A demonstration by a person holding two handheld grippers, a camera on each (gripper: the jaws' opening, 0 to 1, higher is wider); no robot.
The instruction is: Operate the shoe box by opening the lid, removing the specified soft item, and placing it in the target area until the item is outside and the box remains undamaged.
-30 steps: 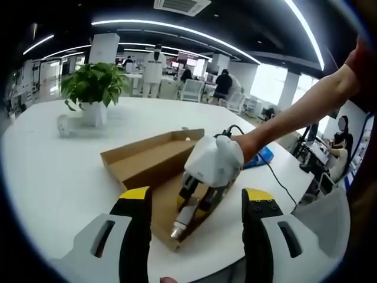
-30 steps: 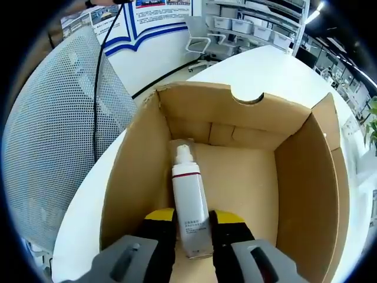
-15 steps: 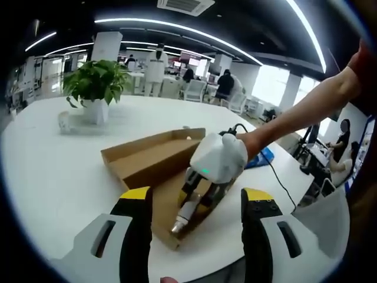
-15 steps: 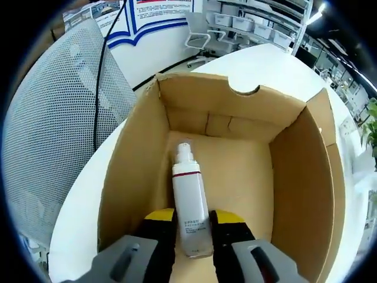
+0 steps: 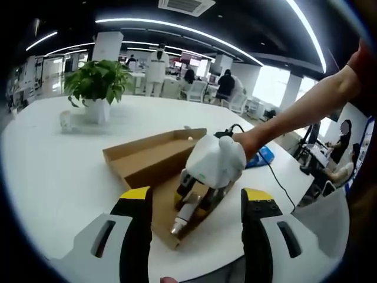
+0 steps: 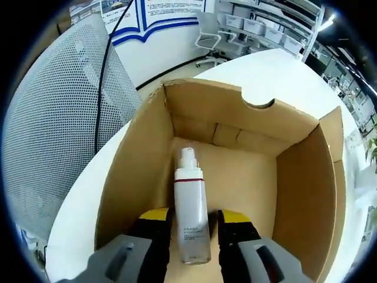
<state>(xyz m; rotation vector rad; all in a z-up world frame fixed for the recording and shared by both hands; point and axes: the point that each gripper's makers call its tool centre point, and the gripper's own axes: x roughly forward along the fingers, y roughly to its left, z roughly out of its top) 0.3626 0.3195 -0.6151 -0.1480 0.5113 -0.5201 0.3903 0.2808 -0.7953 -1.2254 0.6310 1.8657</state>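
- Right tongs (image 6: 192,219) reach down into the open shoe box (image 6: 306,171); jaws sit either side of a white pump bottle (image 6: 190,213) lying on the box floor, a sliver of gap each side – parted, not clamped on it.
- Bottle: white body, red band below the pump head, head pointing to the far wall of the box, which has a half-round notch in its top edge.
- Left gripper view: left tongs (image 5: 194,203) wide open, holding nothing, hovering above the white desk (image 5: 53,171) short of the box.
- Same view: shoe box (image 5: 147,162) sits on the desk, lid swung back flat on the far side; right tongs (image 5: 191,206), white housing, dip into the box near the bottle (image 5: 181,219), with the person's hand (image 5: 250,141) and forearm coming in from the right.
- Black cable runs from the right tongs' housing across the desk.
- Potted plant (image 5: 97,88) in a white pot stands well apart from the box, at the desk's far left.
- Grey mesh chair back (image 6: 53,135) just beside the desk edge in the right gripper view.
- Background: open office, people standing far off.
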